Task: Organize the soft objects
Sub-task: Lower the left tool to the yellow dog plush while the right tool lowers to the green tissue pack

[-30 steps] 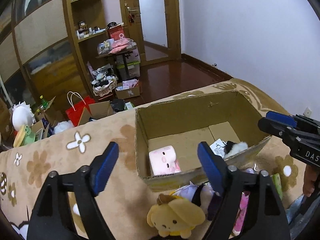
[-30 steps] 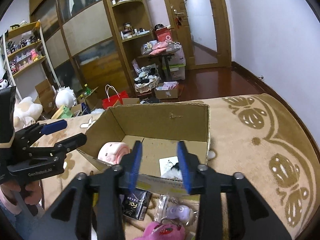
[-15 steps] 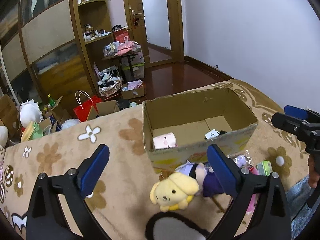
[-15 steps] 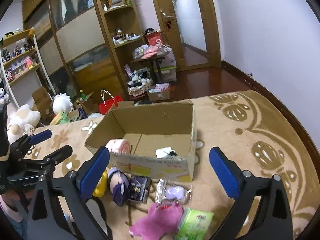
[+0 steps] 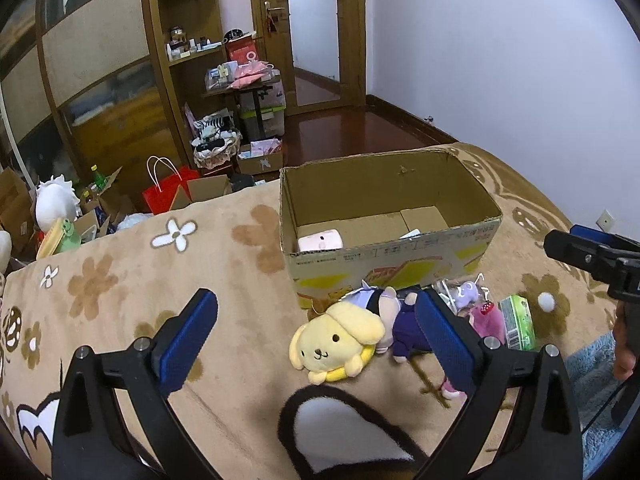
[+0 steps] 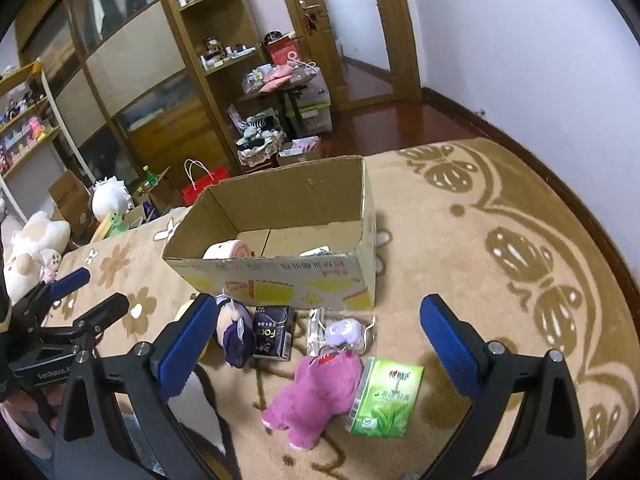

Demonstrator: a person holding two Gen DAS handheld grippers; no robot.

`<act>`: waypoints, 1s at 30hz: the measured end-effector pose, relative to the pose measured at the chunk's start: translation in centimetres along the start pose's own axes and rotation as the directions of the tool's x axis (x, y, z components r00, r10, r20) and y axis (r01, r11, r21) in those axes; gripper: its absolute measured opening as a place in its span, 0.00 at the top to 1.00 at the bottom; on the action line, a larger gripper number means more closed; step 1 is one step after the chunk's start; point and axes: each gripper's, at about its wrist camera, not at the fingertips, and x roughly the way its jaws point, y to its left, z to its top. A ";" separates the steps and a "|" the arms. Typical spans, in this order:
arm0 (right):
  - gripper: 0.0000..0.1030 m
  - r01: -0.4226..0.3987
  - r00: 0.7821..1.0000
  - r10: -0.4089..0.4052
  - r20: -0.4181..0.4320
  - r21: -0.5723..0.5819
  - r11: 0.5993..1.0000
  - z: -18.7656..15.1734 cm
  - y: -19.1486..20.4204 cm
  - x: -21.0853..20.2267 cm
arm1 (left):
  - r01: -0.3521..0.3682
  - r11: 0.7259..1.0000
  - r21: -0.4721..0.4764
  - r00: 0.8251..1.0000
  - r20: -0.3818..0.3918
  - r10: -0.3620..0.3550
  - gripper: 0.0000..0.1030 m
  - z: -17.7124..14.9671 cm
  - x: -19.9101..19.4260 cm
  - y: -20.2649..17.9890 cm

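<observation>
The left hand-held gripper [image 5: 316,336] is hovering with its jaws spread wide and empty at the bottom of its frame; the right hand-held gripper [image 6: 316,344] is hanging just as wide and empty over the toys. The flowered blanket [image 5: 120,272] is filling the middle of both views. On it the cardboard box [image 5: 394,258] is sitting at centre, holding a pink roll [image 5: 321,240] in its lower left corner. Just below the box's front wall the yellow dog plush [image 5: 336,342] is lying beside a purple-dressed doll [image 5: 402,326], and the pink plush [image 6: 316,392] is lying at lower centre of the right view. The next grab probably calls for closing squarely on one toy's body, then lifting clear of the box rim. A green tissue pack [image 6: 386,396] is touching the pink plush, and a black packet [image 6: 274,332] and a bagged lilac charm [image 6: 344,330] are crowding the doll, so a snagged neighbour seems the risk.
</observation>
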 end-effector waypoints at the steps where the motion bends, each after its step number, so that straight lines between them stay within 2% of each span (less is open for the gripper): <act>1: 0.00 -0.009 1.000 0.009 -0.006 0.015 1.000 0.0 -0.2 0.0 | 0.001 1.000 -0.002 1.000 -0.003 -0.001 0.04 0.0 0.1 0.0; 9: 0.00 0.002 0.996 0.007 -0.088 0.106 0.994 -0.7 -2.0 1.8 | 0.006 0.999 -0.033 0.999 -0.041 -0.008 0.04 -0.8 2.1 0.3; 16: 0.02 0.069 0.985 -0.039 -0.170 0.171 0.983 -1.6 -3.7 4.3 | 0.007 0.999 -0.032 0.997 -0.071 -0.010 0.04 -1.4 3.4 0.4; 20: 0.06 0.121 0.972 -0.077 -0.222 0.194 0.973 -2.0 -4.7 5.5 | 0.021 0.999 -0.037 0.996 -0.089 -0.024 0.04 -1.4 4.5 0.4; 22: 0.11 0.159 0.960 -0.103 -0.259 0.206 0.966 -2.4 -5.3 6.3 | 0.028 0.999 -0.037 0.995 -0.096 -0.031 0.04 -1.5 4.9 0.2; 30: 0.14 0.175 0.934 -0.073 -0.349 0.270 0.947 -3.5 -6.8 8.5 | 0.043 0.999 -0.028 0.989 -0.143 -0.047 0.04 -1.9 7.3 -0.4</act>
